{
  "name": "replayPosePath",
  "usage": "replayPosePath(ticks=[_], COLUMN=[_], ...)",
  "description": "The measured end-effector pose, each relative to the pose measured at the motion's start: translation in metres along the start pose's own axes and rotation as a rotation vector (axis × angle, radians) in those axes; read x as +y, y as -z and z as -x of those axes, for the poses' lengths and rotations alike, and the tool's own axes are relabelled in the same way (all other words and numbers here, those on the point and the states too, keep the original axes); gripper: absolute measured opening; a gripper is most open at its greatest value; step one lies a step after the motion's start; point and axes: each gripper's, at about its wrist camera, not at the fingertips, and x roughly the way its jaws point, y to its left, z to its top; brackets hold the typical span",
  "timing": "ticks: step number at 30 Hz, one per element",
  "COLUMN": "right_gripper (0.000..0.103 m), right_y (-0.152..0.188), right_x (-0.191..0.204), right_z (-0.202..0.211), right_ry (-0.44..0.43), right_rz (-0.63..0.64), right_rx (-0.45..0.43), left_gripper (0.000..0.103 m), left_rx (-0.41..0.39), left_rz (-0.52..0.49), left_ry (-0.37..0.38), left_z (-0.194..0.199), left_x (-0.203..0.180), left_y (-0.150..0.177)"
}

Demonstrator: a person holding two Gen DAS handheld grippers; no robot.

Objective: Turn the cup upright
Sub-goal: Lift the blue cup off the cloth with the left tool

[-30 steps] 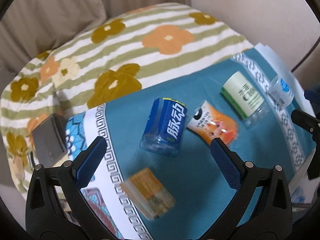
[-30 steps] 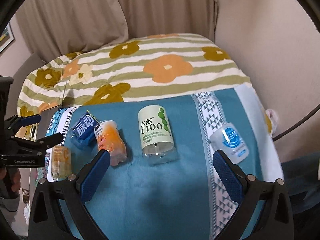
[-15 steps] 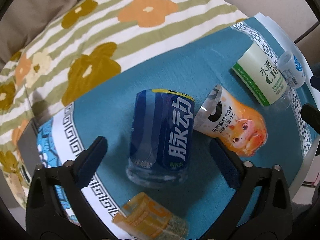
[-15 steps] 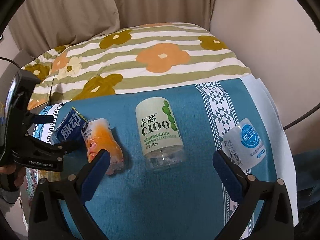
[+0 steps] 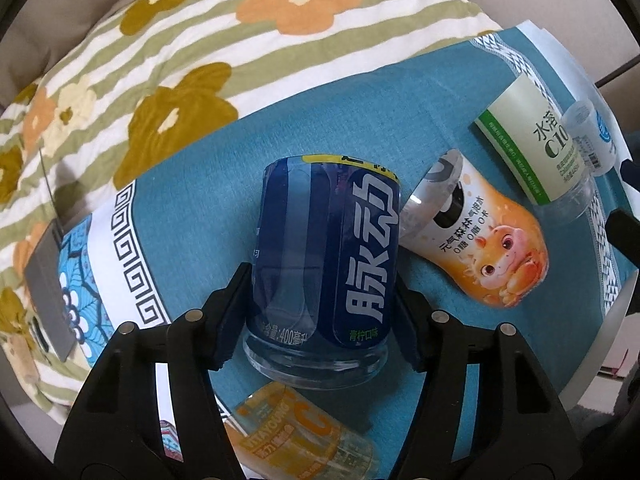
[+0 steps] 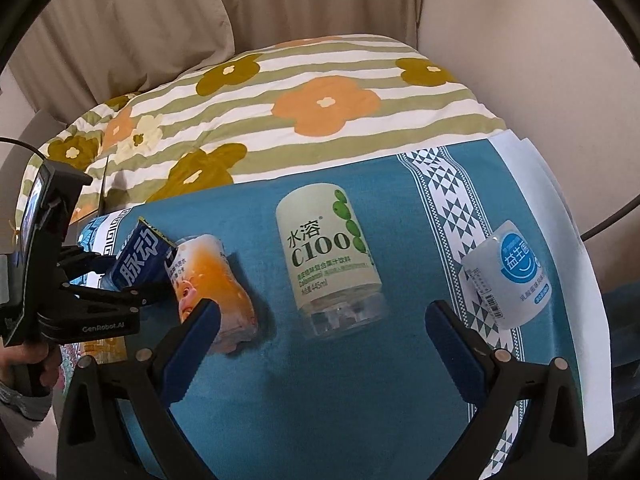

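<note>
In the left wrist view, your left gripper (image 5: pixel 324 304) has closed in since a second ago and now clamps the blue cup (image 5: pixel 326 264), lying at frame centre on the teal cloth (image 5: pixel 192 216). In the right wrist view, your right gripper (image 6: pixel 320 336) stays spread wide, empty, above the green-label cup (image 6: pixel 328 256); the blue cup sits at centre left.

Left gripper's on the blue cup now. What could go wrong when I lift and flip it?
The orange cup lies right against the blue cup, so the swing may knock or roll it. The left gripper grips near the clear base end, on smooth plastic, so the cup could slip or pivot. The yellow cup lies just below, in the withdrawal path.
</note>
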Motion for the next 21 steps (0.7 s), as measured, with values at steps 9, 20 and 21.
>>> replayPosePath(ticks=[9,20,21], right_gripper=[0.102,0.102,0.102], right_y=[0.008,0.023,0.025], right_x=[-0.006,-0.037,-0.04], right_z=[0.018,0.074,0.078], right_ry=[-0.038,-0.116,-0.124], right_rz=[0.007,0.087,0.097], right_rx=[-0.026,-0.097,-0.099], left_gripper=[0.068,0.068,0.068], left_rx=[-0.073,-0.168,-0.172], left_rz=[0.039,0.167,0.182], left_ry=[-0.044,-0.089,-0.088], left_z=[0.041,0.107,0.11], left_x=[-0.005,-0.066,-0.074], left_y=[0.009,0.051,0.056])
